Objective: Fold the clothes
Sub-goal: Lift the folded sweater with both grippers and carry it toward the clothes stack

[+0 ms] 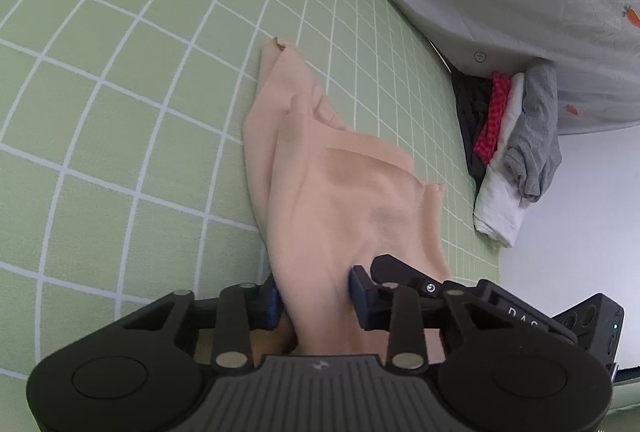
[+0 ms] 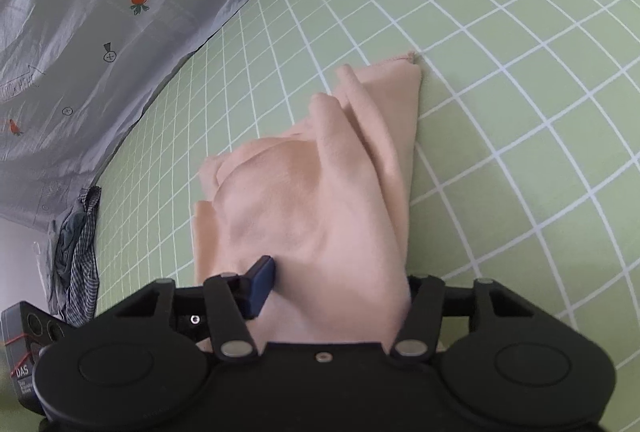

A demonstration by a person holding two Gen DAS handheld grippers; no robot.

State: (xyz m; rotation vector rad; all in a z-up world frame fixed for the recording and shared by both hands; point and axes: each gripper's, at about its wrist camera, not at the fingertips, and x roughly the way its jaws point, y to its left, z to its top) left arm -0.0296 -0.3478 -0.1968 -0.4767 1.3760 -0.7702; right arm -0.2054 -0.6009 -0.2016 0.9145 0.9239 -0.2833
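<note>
Left wrist view: peach garment (image 1: 320,167) on green checked bed sheet (image 1: 120,111), bunched, fold unfinished. Left claw (image 1: 316,296) clenched on its near edge; right claw (image 2: 336,292) likewise gripping cloth.

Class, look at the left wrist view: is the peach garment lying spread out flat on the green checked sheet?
No. The peach garment is bunched into folds and rises from the green checked sheet into the left gripper.
</note>
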